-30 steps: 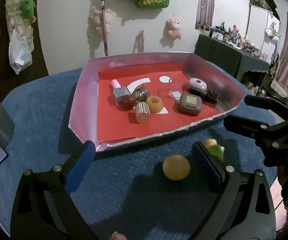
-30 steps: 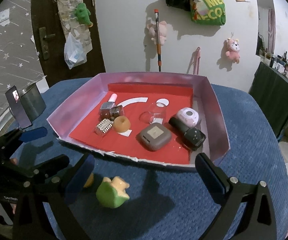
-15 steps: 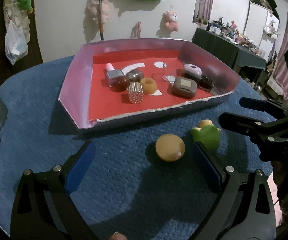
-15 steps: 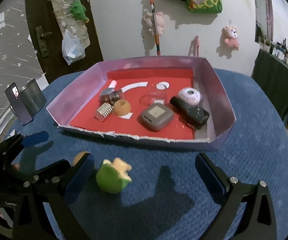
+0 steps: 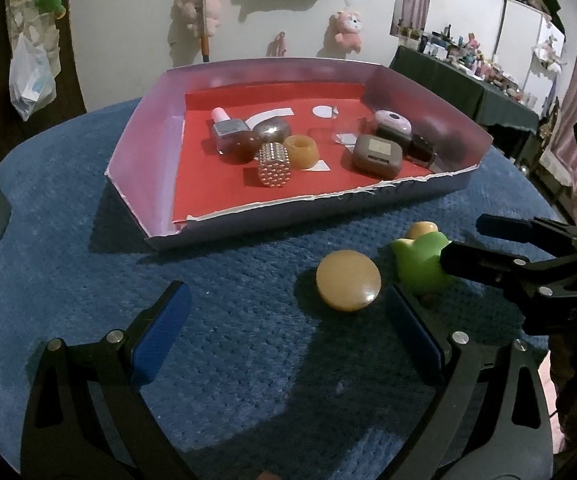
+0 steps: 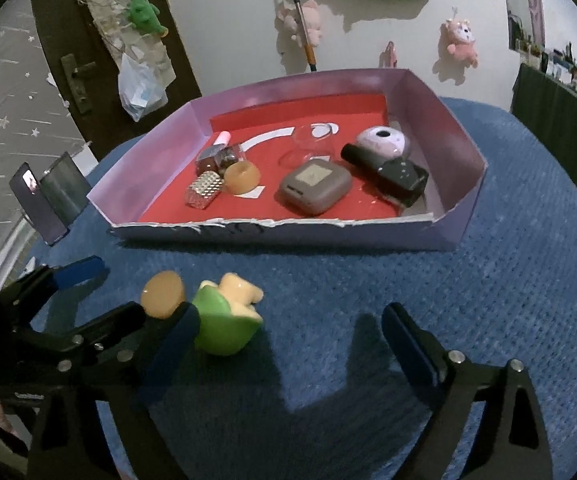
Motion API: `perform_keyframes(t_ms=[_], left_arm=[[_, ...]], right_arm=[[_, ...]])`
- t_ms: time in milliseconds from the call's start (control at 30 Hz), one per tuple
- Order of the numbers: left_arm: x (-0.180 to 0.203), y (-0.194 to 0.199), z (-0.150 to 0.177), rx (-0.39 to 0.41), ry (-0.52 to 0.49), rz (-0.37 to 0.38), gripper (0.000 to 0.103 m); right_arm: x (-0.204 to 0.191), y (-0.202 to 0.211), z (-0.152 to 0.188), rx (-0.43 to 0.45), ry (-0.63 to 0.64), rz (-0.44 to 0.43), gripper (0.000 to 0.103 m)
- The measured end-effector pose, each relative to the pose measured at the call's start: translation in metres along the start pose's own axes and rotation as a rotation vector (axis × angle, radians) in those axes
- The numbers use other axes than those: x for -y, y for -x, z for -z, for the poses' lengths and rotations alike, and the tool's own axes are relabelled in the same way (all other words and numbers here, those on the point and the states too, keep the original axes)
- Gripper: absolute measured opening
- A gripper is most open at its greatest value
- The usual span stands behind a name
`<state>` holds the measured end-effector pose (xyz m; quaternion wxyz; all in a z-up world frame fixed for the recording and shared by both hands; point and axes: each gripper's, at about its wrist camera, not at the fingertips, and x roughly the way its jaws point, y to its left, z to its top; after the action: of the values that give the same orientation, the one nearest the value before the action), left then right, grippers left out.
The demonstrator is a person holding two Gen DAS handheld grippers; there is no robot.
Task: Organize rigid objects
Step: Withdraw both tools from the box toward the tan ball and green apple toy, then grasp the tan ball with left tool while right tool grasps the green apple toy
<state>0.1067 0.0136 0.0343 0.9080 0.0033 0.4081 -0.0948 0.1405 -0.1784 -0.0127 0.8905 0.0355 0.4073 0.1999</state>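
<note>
Tray: the pink tray (image 5: pixel 140 148) sat in the upper middle of both frames, its red floor already taken up by small hard things, so it read as the collecting place
Tray contents: a bottle (image 5: pixel 228 130), a studded cylinder (image 5: pixel 274 165), a tan ring (image 5: pixel 301 152), a grey case (image 5: pixel 377 155) and a black block (image 6: pixel 402 178) lay loosely in two clusters, left and right, with bare red between them
Disc: the tan disc (image 5: pixel 348 286) lay flat on the blue cloth (image 5: pixel 68 208), lower right of centre in your left view, outside the tray and near its front wall
Green toy: the green toy (image 6: pixel 224 320) lay tipped on the cloth just beside the disc, lower left in your right view; these two looked like the last pieces to go in
Left tongs: you held the left gripper (image 5: pixel 288 336) spread wide with nothing in it; the disc sat just ahead of its right-hand pad, so I judge you were lining up on the disc
Right tongs: you held the right gripper (image 6: pixel 288 340) spread wide too and empty; its left-hand pad was at the green toy, whether touching I cannot tell
Crowding: the two tools met over the same small patch of cloth, so I judge a nudge of one piece while closing on the other was the risk
</note>
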Motion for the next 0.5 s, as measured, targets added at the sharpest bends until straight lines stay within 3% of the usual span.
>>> perform_keyframes(t_ms=[267, 500], left_arm=[[0.007, -0.005, 0.001, -0.007, -0.019, 0.017, 0.098], [0.008, -0.018, -0.001, -0.043, -0.018, 0.02, 0.083]], right_arm=[[-0.008, -0.001, -0.001, -0.014, -0.002, -0.056, 0.089], [-0.014, -0.01, -0.004, -0.041, -0.025, -0.11, 0.083]])
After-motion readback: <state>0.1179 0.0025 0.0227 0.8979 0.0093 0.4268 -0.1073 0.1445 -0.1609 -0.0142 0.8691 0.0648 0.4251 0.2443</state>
